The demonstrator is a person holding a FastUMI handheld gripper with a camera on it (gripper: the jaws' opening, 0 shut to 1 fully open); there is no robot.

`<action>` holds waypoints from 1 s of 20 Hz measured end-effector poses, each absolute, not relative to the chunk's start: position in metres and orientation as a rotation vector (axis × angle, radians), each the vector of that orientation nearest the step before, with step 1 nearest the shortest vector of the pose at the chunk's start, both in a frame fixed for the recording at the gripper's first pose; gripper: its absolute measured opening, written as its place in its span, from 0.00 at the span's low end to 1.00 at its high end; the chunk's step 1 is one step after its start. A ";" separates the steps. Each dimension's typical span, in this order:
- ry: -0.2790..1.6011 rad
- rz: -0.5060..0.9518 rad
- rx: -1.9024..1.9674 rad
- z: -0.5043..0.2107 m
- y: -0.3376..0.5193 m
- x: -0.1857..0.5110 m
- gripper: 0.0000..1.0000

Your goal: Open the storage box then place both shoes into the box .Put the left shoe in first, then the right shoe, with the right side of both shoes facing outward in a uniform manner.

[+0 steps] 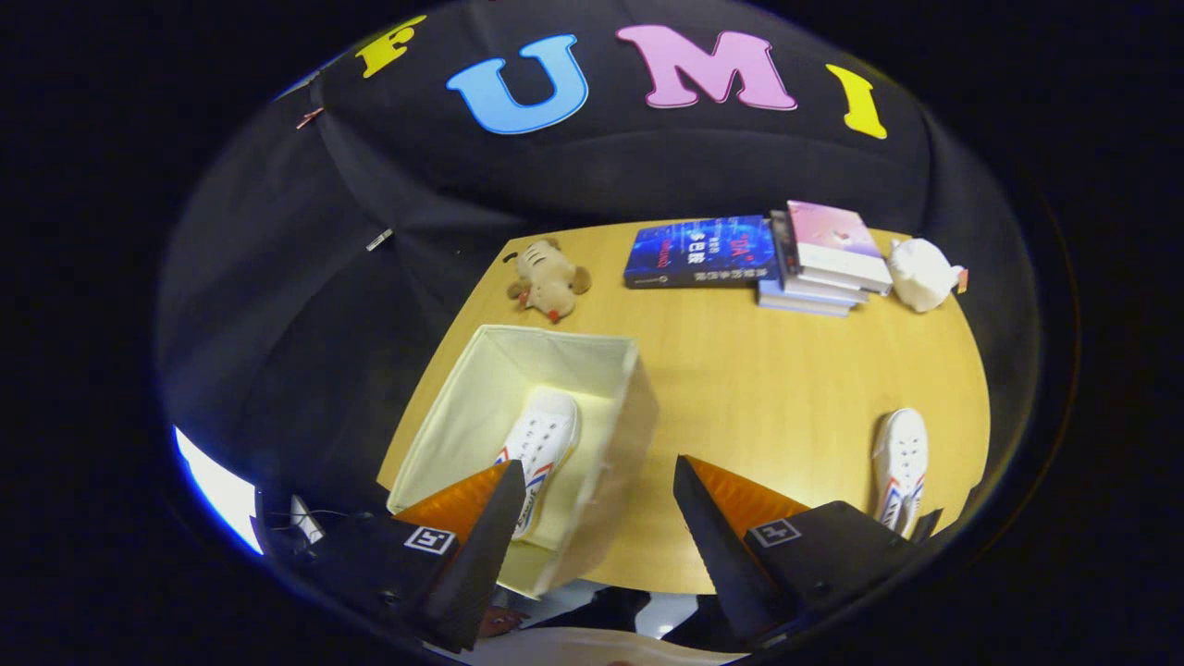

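An open cream fabric storage box [622, 435] stands on the wooden table [758, 388], under and just ahead of my left finger. One white shoe [538, 442] with red and blue side stripes lies inside the box, partly hidden by that finger. A second white shoe [899, 462] lies on the table to the right, beyond my right finger. My gripper [599, 504] hangs above the box's right wall, open, with nothing between its fingers.
A tan plush animal [548, 280] lies beyond the box. A blue book [700, 252], a stack of books [826, 259] and a white plush toy [922, 273] sit along the far edge. A person's dark sleeve shows below the fingers.
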State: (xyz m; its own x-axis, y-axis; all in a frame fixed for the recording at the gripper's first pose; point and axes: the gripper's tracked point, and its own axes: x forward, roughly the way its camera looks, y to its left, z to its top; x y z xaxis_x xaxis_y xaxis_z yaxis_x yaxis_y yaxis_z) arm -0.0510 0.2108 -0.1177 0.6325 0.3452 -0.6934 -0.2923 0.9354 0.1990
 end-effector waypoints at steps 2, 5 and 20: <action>0.793 0.301 0.014 -0.116 0.161 -0.049 0.99; 0.776 0.228 0.001 -0.115 0.101 -0.047 0.99; 0.943 0.125 -0.120 -0.237 -0.115 -0.054 0.99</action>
State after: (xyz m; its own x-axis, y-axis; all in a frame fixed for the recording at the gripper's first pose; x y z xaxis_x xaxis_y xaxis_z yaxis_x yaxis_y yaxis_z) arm -0.0542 -0.1147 -0.2369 0.5812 0.0541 -0.8120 -0.1586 0.9862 -0.0478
